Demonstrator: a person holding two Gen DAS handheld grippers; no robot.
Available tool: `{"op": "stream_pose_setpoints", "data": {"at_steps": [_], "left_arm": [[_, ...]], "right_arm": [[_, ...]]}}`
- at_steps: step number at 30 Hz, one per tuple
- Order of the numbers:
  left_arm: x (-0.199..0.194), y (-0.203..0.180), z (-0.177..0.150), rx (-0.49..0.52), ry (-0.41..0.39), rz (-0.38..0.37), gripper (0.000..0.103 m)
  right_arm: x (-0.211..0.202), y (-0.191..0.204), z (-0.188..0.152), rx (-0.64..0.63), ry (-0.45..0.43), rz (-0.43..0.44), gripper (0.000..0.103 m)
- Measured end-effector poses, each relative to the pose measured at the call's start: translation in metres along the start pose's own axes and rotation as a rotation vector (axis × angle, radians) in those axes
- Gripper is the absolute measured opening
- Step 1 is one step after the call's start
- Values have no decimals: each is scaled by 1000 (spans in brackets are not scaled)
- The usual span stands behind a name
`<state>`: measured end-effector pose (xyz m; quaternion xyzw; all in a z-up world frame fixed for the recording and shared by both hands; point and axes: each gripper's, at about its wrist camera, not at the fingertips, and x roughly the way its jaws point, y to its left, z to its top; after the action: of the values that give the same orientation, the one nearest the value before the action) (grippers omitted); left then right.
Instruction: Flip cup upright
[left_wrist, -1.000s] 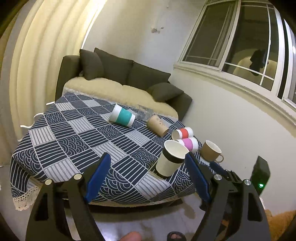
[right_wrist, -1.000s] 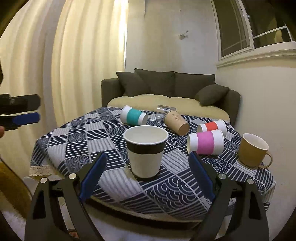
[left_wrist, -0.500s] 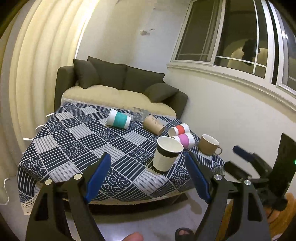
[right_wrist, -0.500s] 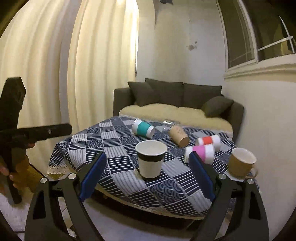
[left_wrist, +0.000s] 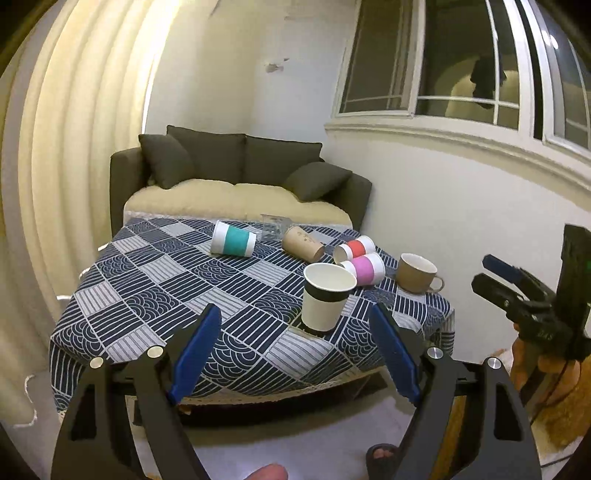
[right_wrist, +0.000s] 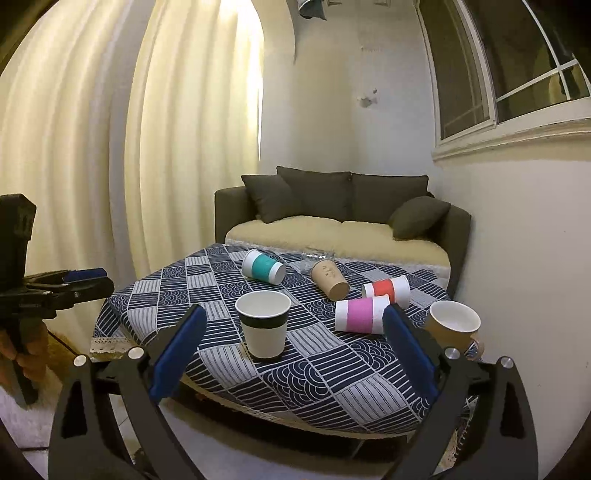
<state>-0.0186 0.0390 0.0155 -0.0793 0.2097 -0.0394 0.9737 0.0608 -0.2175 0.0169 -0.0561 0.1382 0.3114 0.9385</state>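
A white paper cup with a black band (left_wrist: 327, 298) (right_wrist: 263, 324) stands upright near the front edge of the table. Lying on their sides behind it are a teal-banded cup (left_wrist: 233, 239) (right_wrist: 263, 266), a brown paper cup (left_wrist: 303, 242) (right_wrist: 329, 279), a red-banded cup (left_wrist: 354, 248) (right_wrist: 387, 290) and a pink-banded cup (left_wrist: 364, 268) (right_wrist: 362, 314). A tan mug (left_wrist: 417, 273) (right_wrist: 451, 322) stands upright at the right. My left gripper (left_wrist: 295, 349) and right gripper (right_wrist: 293, 349) are both open, empty and held back off the table's front edge.
The table has a dark blue patterned cloth (left_wrist: 155, 295) (right_wrist: 332, 373). A clear plastic cup (left_wrist: 275, 224) lies at its far edge. A dark sofa (left_wrist: 236, 173) stands behind, curtains to the left, a wall and window to the right. The right gripper shows in the left wrist view (left_wrist: 517, 295).
Both grippers have pulled back and up from the table, so the cups look smaller and farther. The cups have not moved.
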Motion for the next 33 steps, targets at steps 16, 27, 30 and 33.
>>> {"op": "stream_pose_setpoints", "data": {"at_steps": [16, 27, 30, 33], "left_arm": [[25, -23, -7, 98, 80, 33, 80], [33, -26, -9, 110, 100, 28, 80], [34, -26, -10, 114, 105, 26, 80], [35, -27, -10, 113, 108, 23, 80]], "right_arm": [[11, 6, -12, -34, 44, 88, 98], [18, -2, -14, 11, 78, 99, 98], [18, -3, -14, 23, 81, 107, 98], [19, -4, -14, 27, 83, 107, 98]]}}
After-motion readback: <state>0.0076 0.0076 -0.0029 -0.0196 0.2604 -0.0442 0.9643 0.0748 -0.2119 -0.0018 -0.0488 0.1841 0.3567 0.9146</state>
